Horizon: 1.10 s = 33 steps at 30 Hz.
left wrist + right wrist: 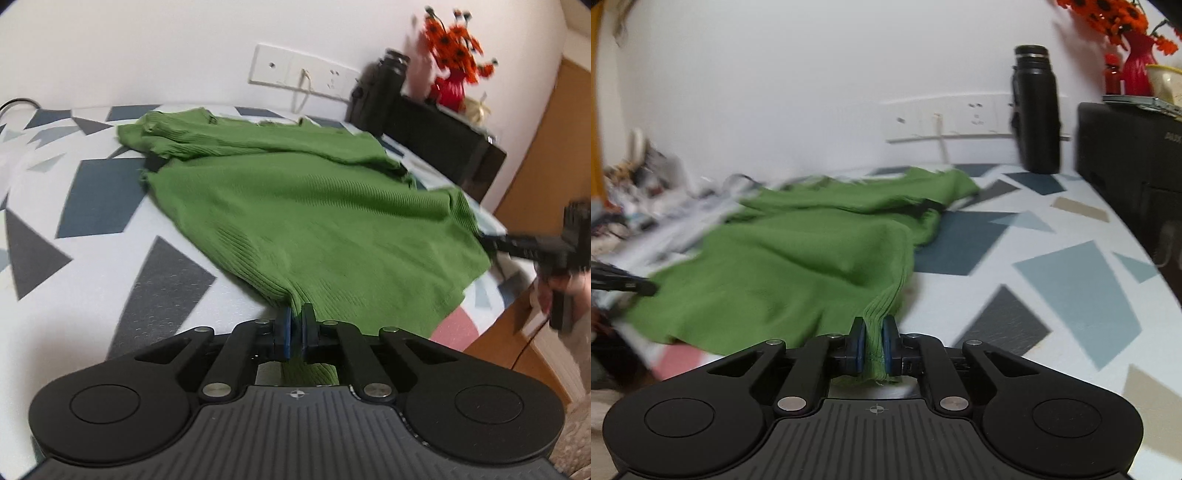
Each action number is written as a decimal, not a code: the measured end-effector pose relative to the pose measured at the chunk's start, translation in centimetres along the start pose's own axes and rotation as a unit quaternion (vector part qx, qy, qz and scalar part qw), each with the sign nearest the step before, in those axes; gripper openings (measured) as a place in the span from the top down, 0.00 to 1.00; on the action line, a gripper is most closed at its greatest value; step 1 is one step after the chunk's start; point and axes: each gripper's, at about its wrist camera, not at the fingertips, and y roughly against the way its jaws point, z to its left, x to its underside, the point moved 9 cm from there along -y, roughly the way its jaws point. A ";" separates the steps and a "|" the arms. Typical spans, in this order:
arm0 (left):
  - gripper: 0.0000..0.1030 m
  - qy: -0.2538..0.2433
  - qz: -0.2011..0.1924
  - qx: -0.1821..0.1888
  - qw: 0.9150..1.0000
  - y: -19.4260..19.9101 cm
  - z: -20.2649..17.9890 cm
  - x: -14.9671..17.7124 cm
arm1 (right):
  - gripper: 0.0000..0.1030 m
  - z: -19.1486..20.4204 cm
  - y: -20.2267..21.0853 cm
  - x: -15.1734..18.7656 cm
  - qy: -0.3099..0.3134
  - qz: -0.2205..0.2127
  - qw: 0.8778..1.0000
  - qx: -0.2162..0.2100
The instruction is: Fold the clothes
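Note:
A green ribbed knit garment (295, 206) lies spread over a surface covered in a white cloth with grey and blue shapes (88, 206). My left gripper (295, 325) is shut on the garment's near hem corner, with fabric bunched between its blue pads. My right gripper (874, 341) is shut on the other hem corner of the same garment (783, 266). In the left wrist view the right gripper (491, 242) shows at the right edge, held by a hand (565, 288). The left gripper's tip (646, 287) shows at the left edge of the right wrist view. Sleeves lie folded across the far part.
A black flask (1036, 110) and a black box (1126, 177) stand at the far right by the wall. A red vase with orange flowers (452, 55) sits on the box. A white socket strip (303, 74) is on the wall. Clutter (635, 184) lies at the far left.

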 end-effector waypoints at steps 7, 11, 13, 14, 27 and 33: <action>0.95 0.030 -0.098 -0.029 0.994 6.9 2.6 -2.9 | 0.95 2.8 6.5 -2.1 -0.021 -0.063 0.996 -0.063; 0.95 0.035 -0.096 -0.023 0.994 7.0 2.7 -2.0 | 0.97 3.1 6.7 -0.8 -0.028 -0.042 0.997 -0.054; 0.95 0.046 -0.082 -0.014 0.995 6.2 2.8 -0.9 | 0.97 3.0 6.2 0.2 -0.040 -0.025 0.998 -0.049; 0.95 0.050 -0.078 -0.013 0.996 5.9 3.0 -0.5 | 0.96 2.8 5.8 0.8 -0.046 -0.017 0.998 -0.044; 0.95 0.072 -0.079 -0.004 0.994 5.2 4.2 0.6 | 0.93 4.2 0.2 2.6 0.013 0.036 0.999 0.009; 0.95 0.087 -0.098 -0.004 0.991 6.6 4.6 0.7 | 0.98 2.2 4.9 1.3 -0.053 -0.040 0.998 0.002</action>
